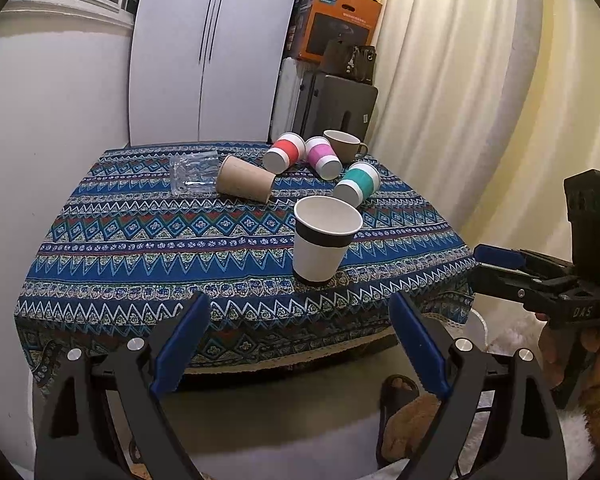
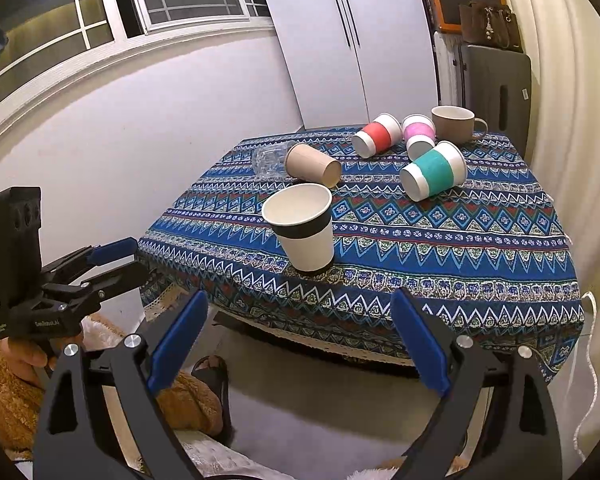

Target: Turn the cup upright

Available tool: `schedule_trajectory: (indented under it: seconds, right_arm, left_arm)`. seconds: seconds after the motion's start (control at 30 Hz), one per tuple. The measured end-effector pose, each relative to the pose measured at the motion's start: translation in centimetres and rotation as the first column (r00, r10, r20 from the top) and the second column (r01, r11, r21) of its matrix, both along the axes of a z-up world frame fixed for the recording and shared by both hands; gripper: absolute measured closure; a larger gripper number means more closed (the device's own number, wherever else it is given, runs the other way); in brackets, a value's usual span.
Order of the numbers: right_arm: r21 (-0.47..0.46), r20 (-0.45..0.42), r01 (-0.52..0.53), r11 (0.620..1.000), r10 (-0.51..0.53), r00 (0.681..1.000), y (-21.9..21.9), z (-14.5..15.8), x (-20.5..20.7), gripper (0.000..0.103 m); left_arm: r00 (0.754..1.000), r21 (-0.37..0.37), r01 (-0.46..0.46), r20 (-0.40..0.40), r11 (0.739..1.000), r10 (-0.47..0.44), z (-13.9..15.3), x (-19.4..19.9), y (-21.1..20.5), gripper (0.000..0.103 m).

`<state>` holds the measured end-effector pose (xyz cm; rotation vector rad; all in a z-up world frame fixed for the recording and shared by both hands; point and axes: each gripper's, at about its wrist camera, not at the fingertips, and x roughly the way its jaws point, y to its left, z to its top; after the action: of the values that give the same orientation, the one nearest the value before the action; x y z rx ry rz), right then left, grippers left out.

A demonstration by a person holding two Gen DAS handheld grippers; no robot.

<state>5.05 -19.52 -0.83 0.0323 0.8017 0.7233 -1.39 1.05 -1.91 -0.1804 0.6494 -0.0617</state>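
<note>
White cup with a black band is standing upright, mouth up, near the front edge of the bench, which is wearing a blue patterned cloth. Left hand-held gripper is hanging short of the bench's front edge with its blue-padded fingers spread wide and gripping nothing. Right hand-held gripper is likewise sitting off the bench with its fingers spread apart and empty; neither is touching the cup. Behind the cup, a brown paper cup is lying on its side, just beside a crumpled clear plastic wrapper. Further back, a red-sleeved cup, a pink-sleeved cup and a teal-sleeved cup are all lying tipped over, close together. A tan mug is standing upright at the far corner
</note>
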Motion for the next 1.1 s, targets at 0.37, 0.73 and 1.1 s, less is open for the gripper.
schedule_trajectory:
  seconds: [0.37, 0.73, 1.1]
  right_arm:
    - [-0.005, -0.005, -0.003, 1.0, 0.003, 1.0, -0.02, -0.15, -0.05, 0.011]
    - [-0.006, -0.004, -0.004, 1.0, 0.004, 1.0, -0.1, -0.12, -0.14, 0.011]
    - [-0.006, -0.003, -0.005, 1.0, 0.005, 1.0, -0.1, -0.15, -0.12, 0.011]
  left_arm:
    - [1.0, 0.003, -0.001, -0.003, 1.0, 0.001, -0.02, 0.08, -0.1, 0.014]
    - [1.0, 0.003, 0.003, -0.005, 1.0, -0.003, 0.07, 0.03, -0.23, 0.014]
    - [1.0, 0.002, 0.005, -0.003, 1.0, -0.005, 0.06, -0.03, -0.15, 0.014]
